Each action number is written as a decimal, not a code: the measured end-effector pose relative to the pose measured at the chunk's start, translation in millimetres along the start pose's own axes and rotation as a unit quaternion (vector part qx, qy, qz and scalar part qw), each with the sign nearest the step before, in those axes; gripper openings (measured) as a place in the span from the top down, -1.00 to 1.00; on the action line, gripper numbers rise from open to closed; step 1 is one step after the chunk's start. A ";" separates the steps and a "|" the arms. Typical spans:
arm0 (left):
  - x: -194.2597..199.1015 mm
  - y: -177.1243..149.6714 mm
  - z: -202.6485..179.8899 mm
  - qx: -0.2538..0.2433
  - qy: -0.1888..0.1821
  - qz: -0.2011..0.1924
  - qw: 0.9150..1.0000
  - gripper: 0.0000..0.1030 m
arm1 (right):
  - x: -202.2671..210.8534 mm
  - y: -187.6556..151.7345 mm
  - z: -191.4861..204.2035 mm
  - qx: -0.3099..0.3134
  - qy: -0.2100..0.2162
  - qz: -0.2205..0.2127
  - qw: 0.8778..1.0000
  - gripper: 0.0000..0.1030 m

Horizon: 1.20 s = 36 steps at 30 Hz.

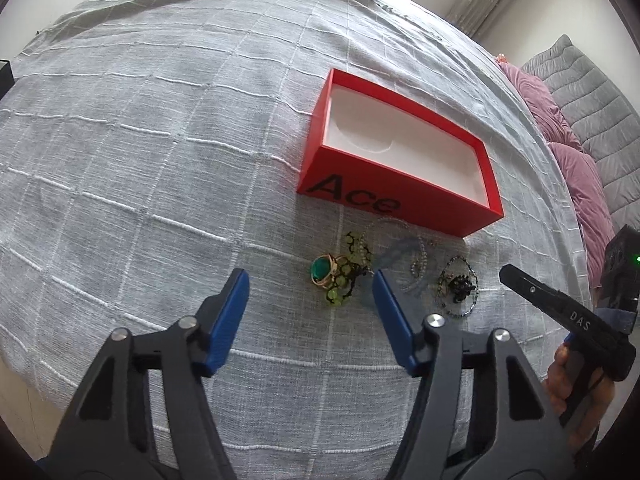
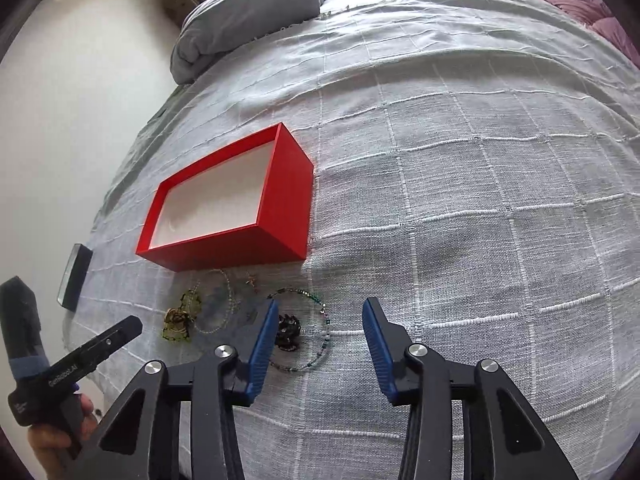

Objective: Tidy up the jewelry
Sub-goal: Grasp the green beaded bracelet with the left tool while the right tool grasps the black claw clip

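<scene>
An open red box (image 1: 404, 196) (image 2: 276, 204) with a white lining lies on the grey bedspread, nothing inside it. In front of it lies a small heap of jewelry: a green-stone ring (image 1: 321, 272), a yellow-green and black piece (image 1: 345, 280) (image 2: 176, 324), clear bead strands (image 1: 416, 268) (image 2: 218, 308), a beaded bracelet (image 1: 472, 292) (image 2: 316, 328) and a black cluster (image 1: 460, 285) (image 2: 288, 330). My left gripper (image 1: 310, 278) hovers open just short of the ring. My right gripper (image 2: 320, 308) is open over the bracelet's right side, holding nothing.
A folded grey blanket (image 2: 248, 12) lies at the far end of the bed. Pink pillows (image 1: 576, 160) and a grey headboard (image 1: 600, 92) are at the right. A small black box (image 2: 74, 276) sits by the bed's left edge. A hand (image 1: 576, 392) grips the other tool.
</scene>
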State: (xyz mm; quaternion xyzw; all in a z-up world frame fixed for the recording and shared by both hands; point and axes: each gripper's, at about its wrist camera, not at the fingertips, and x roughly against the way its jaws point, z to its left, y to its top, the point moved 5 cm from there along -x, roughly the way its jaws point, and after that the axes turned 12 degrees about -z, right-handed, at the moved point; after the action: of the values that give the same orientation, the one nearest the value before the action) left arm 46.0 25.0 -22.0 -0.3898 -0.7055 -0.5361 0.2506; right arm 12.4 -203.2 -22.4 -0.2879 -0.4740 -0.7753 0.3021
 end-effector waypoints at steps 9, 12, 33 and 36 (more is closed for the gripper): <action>-10.5 0.8 1.6 0.018 -0.003 0.016 1.000 -0.03 | -5.6 -11.4 20.0 0.054 0.021 0.009 0.998 0.24; -11.4 2.7 6.7 0.032 -0.006 0.018 0.999 -0.03 | -13.1 -21.2 34.5 0.096 0.009 0.010 0.995 0.24; -27.9 -12.7 0.5 0.034 -0.006 0.054 0.998 0.66 | -14.1 -20.2 33.4 0.113 -0.007 0.008 0.993 0.53; -27.1 -13.2 -1.2 0.034 -0.006 0.049 0.998 0.82 | -15.5 -23.3 32.0 0.108 -0.004 0.016 0.994 0.53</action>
State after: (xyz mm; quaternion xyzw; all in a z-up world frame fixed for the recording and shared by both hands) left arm 50.6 14.6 -50.0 -0.4187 -0.7049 -0.4963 0.2856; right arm 10.4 -162.6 -34.5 -0.2637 -0.5516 -0.7136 0.3420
